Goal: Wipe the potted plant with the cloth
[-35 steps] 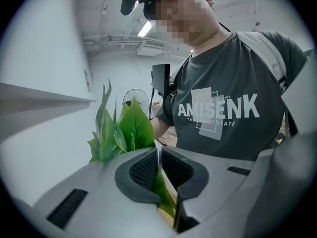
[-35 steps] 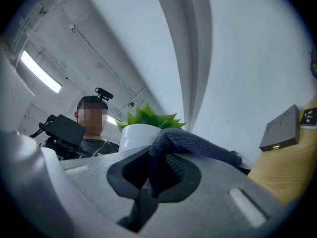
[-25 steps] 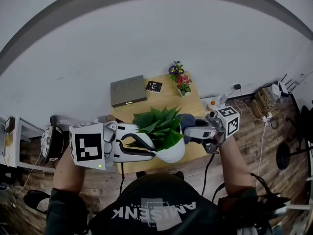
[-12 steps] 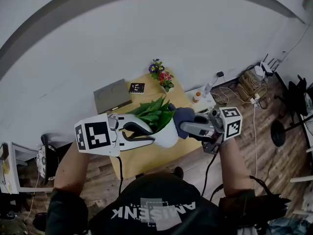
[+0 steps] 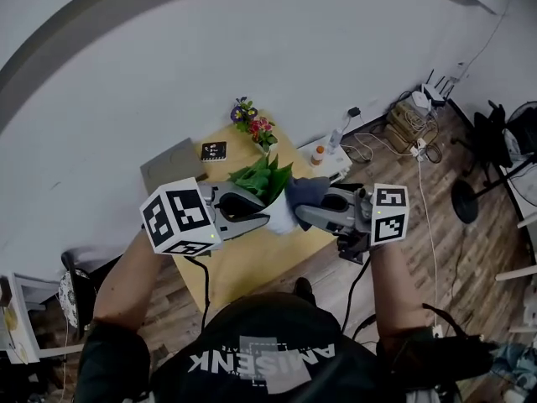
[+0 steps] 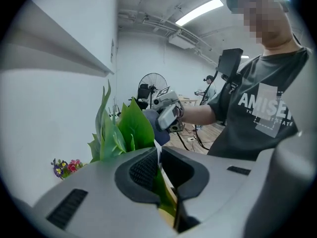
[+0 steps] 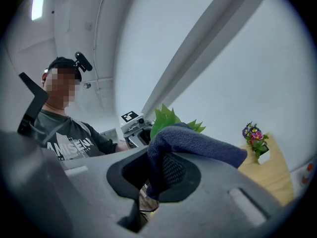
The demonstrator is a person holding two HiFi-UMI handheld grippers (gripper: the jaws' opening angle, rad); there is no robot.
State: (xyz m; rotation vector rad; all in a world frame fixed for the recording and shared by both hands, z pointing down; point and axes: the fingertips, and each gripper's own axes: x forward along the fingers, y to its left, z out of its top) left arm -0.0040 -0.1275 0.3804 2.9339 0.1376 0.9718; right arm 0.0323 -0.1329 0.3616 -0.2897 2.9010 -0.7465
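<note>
The left tongs (image 6: 159, 158) are almost closed and grip the thin white rim of the pot (image 5: 284, 217), with one pad inside the rim and one outside. A green leaf is also caught low between the two pads. The potted plant (image 5: 262, 181) is held over the back part of the wooden desk (image 5: 252, 263), between the two tongs. I cannot tell whether the bottom of the pot touches the desk. Its leaves stand up above the left tongs and lean toward the wall.

The right tongs (image 7: 156, 168) are closed on a dark blue cloth (image 7: 198, 144). The cloth is folded over the upper jaw and hangs down between the pads. In the head view the cloth is at the right side of the plant, against the leaves and the upper edge of the pot.

At the far corner of the desk stands a small pot of flowers (image 5: 252, 126), purple and red, well apart from the plant. A flat grey box (image 5: 170, 163) lies at the left of it, near the wall.
</note>
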